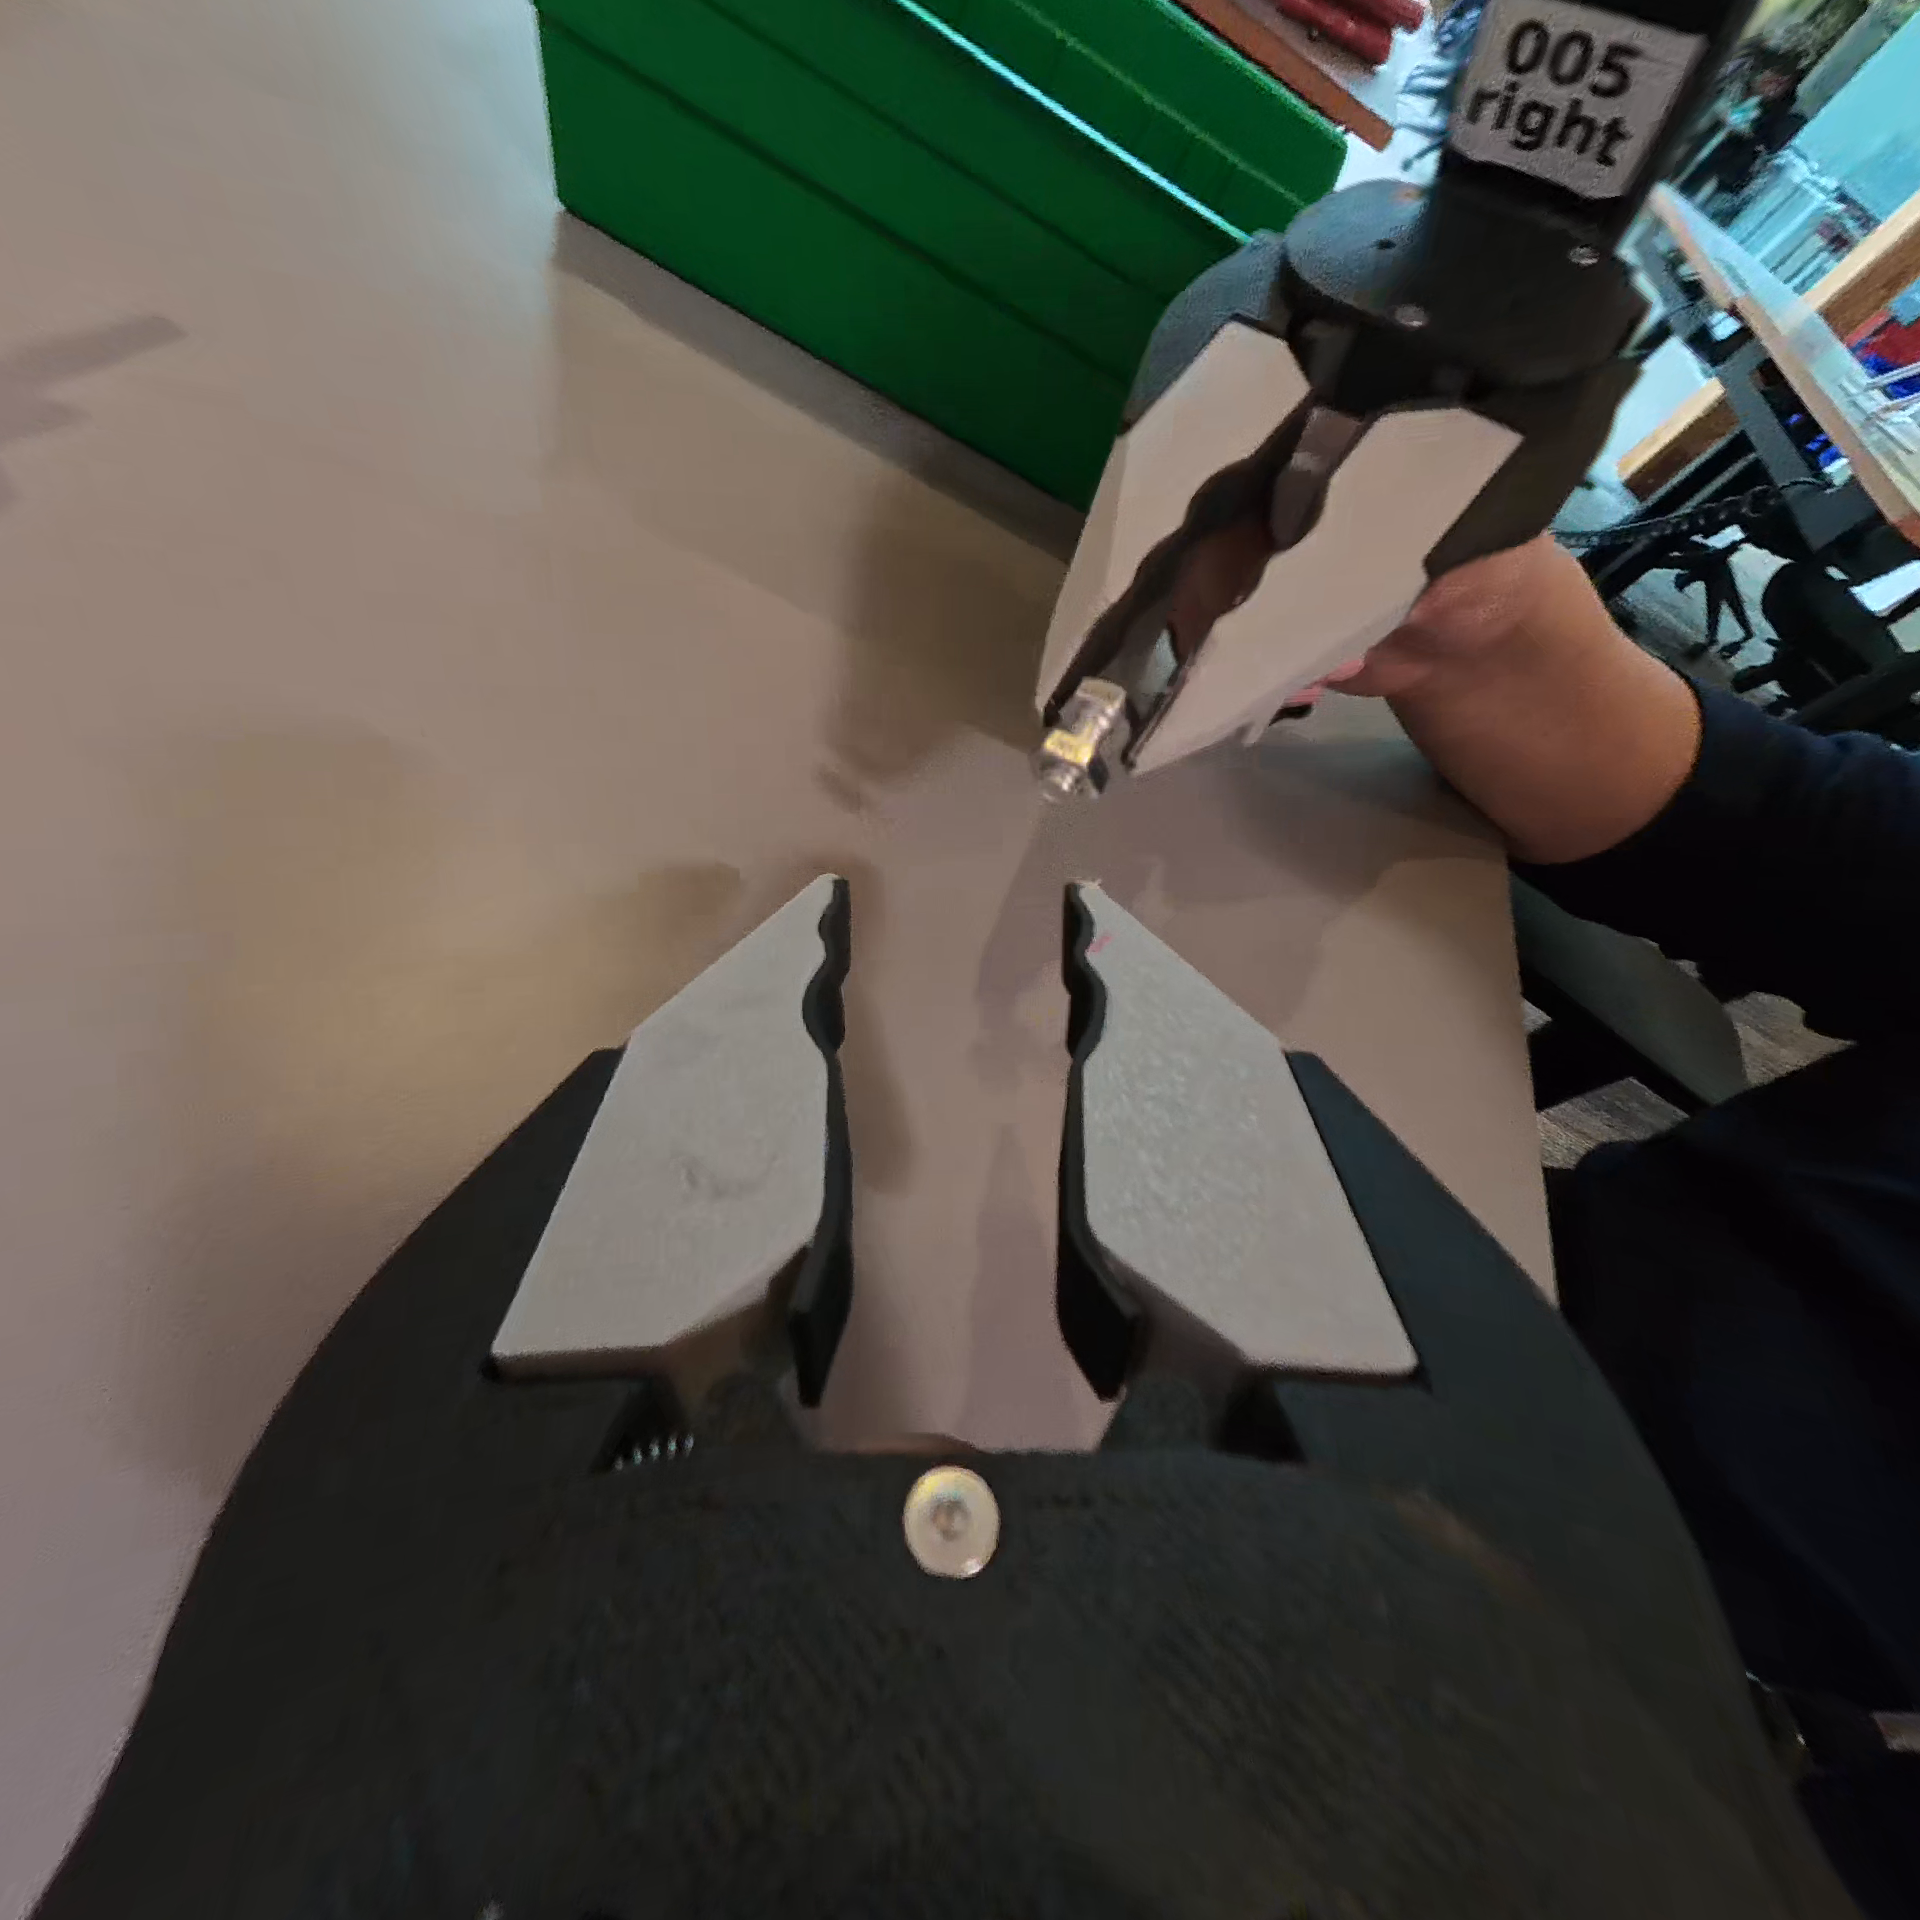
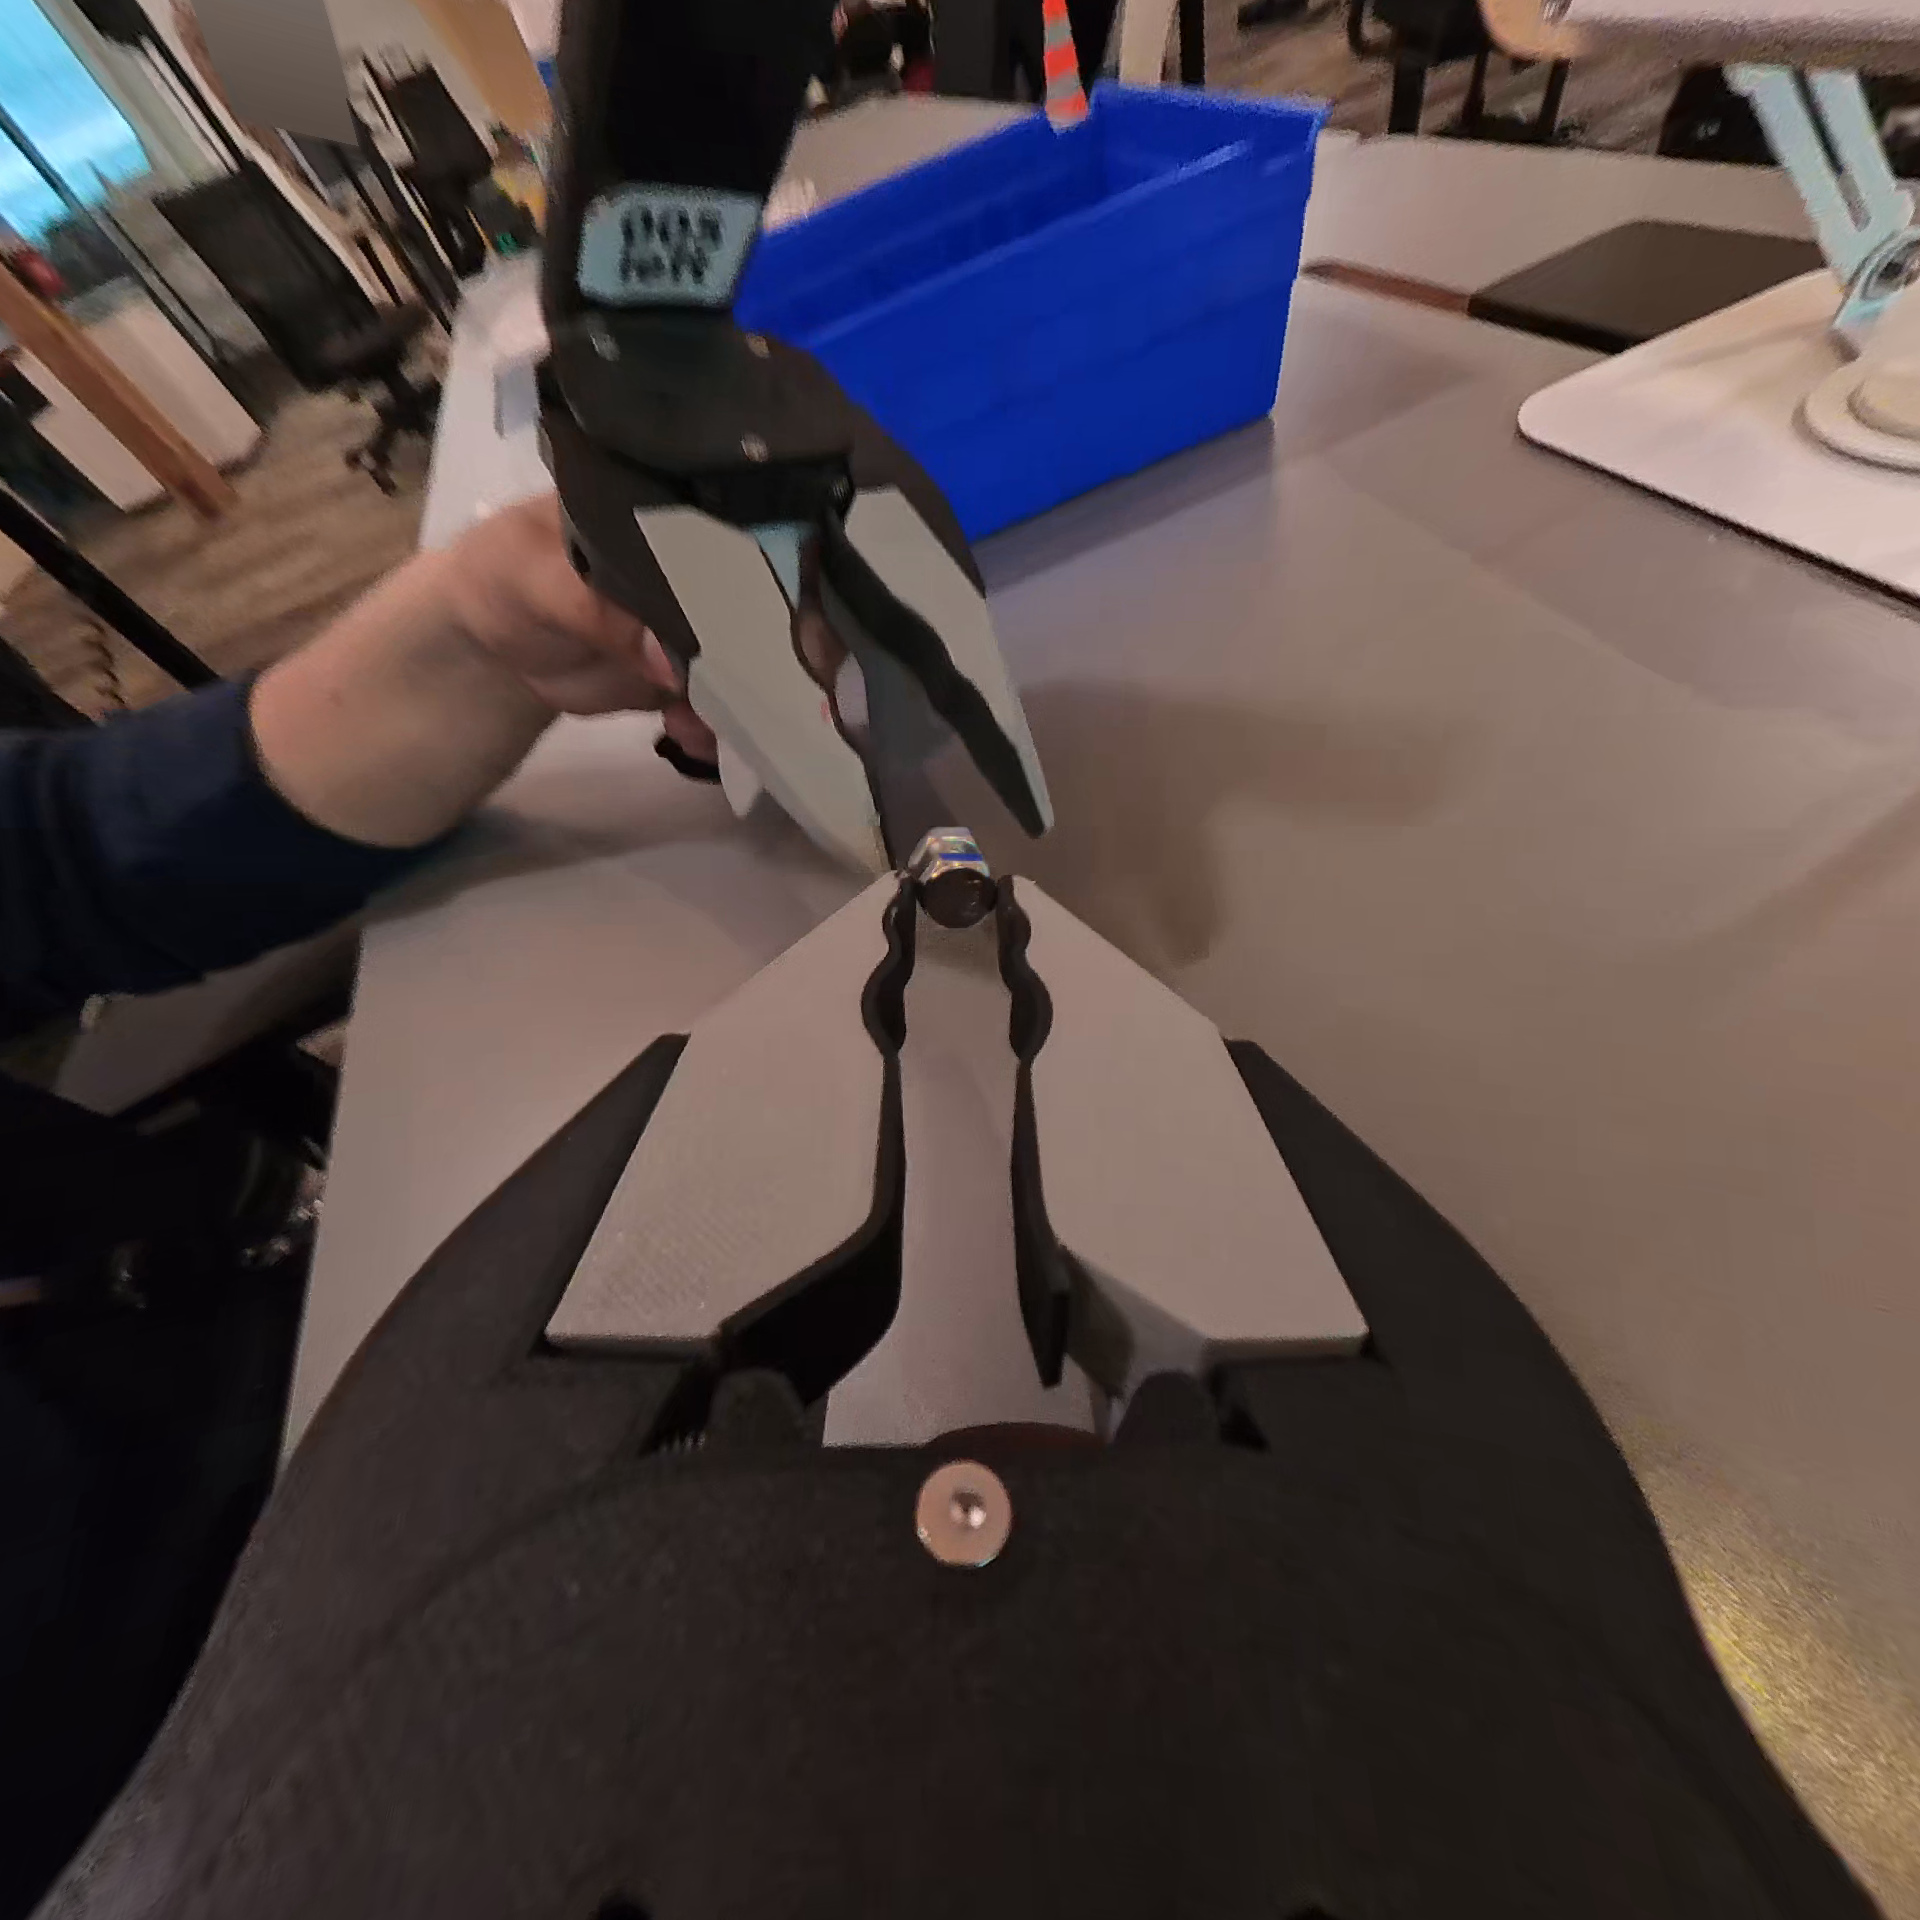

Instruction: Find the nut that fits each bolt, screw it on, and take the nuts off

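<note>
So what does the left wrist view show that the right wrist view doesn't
Only the left wrist view shows the green cabinet beyond the table edge, and the left hand-held gripper from behind, open and empty.

Only the right wrist view shows the blue bin, the white stand base, and the bolt's head end-on between the right hand-held gripper's fingertips.

Both show the grey table, the bolt with a nut on it, held by the right hand-held gripper, and a hand in a dark sleeve.
</note>
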The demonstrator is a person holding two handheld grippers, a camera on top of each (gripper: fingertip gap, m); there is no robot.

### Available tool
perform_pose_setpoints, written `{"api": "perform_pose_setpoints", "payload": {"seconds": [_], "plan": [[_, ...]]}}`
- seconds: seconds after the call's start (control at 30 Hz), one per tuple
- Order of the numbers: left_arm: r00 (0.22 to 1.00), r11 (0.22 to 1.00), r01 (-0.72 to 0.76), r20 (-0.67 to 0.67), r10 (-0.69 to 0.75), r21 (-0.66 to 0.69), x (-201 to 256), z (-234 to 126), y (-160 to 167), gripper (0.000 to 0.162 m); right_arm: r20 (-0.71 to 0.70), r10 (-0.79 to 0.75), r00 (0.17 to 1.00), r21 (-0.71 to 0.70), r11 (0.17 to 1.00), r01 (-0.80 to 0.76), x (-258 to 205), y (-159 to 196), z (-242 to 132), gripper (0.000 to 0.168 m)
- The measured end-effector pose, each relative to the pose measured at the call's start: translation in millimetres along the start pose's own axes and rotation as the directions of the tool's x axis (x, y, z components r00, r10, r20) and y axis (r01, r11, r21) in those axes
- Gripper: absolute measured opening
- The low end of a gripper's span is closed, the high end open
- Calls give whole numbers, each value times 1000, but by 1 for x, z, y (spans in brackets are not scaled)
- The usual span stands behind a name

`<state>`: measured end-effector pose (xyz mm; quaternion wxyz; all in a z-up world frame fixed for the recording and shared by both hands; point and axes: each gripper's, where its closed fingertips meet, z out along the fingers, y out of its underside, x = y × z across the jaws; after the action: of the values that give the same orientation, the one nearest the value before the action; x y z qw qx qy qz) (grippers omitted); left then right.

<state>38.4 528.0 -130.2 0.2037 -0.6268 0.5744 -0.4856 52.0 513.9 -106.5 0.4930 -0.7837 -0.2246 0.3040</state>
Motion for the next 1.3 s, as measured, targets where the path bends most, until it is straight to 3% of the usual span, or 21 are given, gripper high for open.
{"api": "perform_pose_setpoints", "payload": {"seconds": [0.2,0.37,0.6,1.0,1.17,1.3], "plan": [[992,992,-72,-97,82,104,26,3,-17,30,75,23,997,98,995,-31,-12,-16,-4,13],[978,964,-173,-79,192,202,40,-4,-33,14,102,-1,995,139,990,-14,-19,-24,-7,13],[966,947,-225,-76,248,229,46,-9,-37,13,134,-16,991,154,988,-4,-25,-26,-9,13],[962,945,-209,-118,245,250,54,-8,-38,13,187,-16,982,141,990,-11,-30,-25,-15,13],[967,934,-130,-166,194,333,58,-20,-51,8,167,-32,985,120,993,12,-28,-21,-13,13],[972,952,-121,-159,171,283,51,-17,-44,13,162,-31,986,134,991,9,-28,-23,-14,13]]}}
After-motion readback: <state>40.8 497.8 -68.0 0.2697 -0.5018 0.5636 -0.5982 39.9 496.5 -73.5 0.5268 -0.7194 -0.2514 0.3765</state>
